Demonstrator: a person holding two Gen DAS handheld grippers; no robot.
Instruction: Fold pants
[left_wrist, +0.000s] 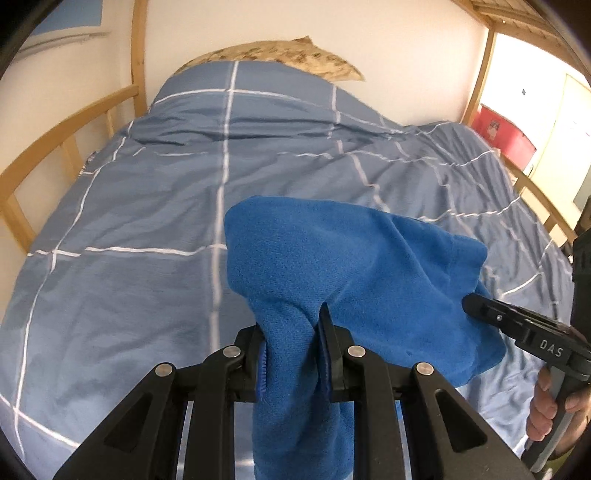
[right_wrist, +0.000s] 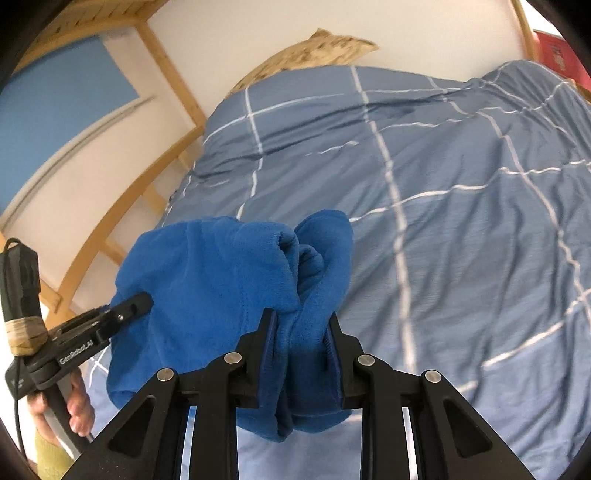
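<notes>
Bright blue fleece pants (left_wrist: 351, 251) hang bunched between both grippers, lifted above the bed. In the left wrist view my left gripper (left_wrist: 291, 317) is shut on a thick fold of the cloth. My right gripper (left_wrist: 476, 302) bites into the same bundle from the right, with a hand (left_wrist: 546, 398) on its handle. In the right wrist view the right gripper (right_wrist: 300, 315) is shut on a gathered wad of the pants (right_wrist: 207, 266). The left gripper (right_wrist: 142, 299) pinches their left edge, held by a hand (right_wrist: 74, 406). The lower part of the pants is hidden behind the jaws.
Under the pants lies a blue duvet (left_wrist: 129, 206) with a white grid, rumpled toward the right. A patterned pillow (left_wrist: 280, 55) leans on the far wall. A wooden bed rail (left_wrist: 66, 125) runs along the left, and a red box (left_wrist: 506, 133) stands beyond the right rail.
</notes>
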